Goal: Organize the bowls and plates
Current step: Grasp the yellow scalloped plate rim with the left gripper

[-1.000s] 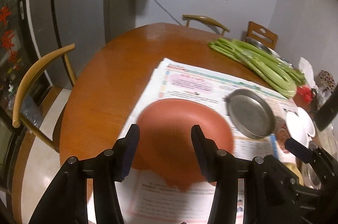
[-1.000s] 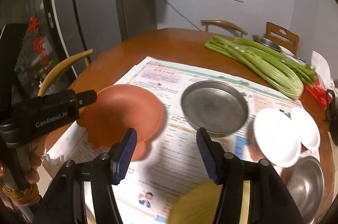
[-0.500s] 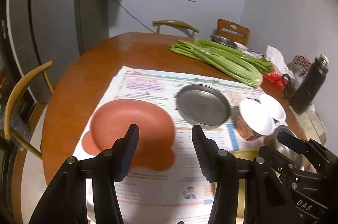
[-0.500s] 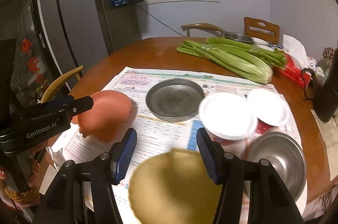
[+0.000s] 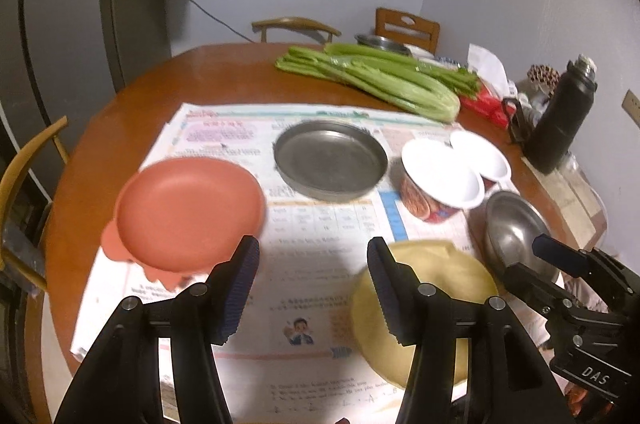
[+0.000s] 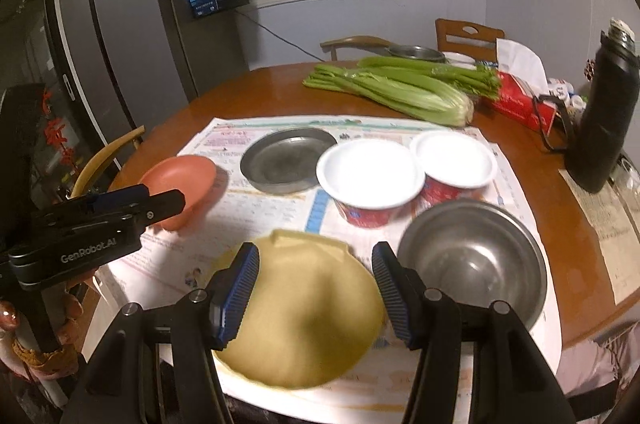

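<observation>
Both claws hovering spread, pinching nothing.
Left gripper (image 5: 312, 288), jaws just opening, is nearing the yellow plate (image 6: 304, 308) lying under the right gripper (image 6: 316, 288); pinch its rim squarely.

Dull metal pan (image 5: 330, 159) on paper (image 5: 280, 288); glossy wooden table (image 5: 132, 111).

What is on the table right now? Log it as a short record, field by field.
surface: round wooden table, newspaper spread on it
plates: terracotta plate, grey metal plate, yellow plate
bowls: steel bowl, two white-lined red bowls side by side
other: celery, black flask
left gripper: open, empty, jaws just been opening
right gripper: open above the yellow plate, empty
</observation>
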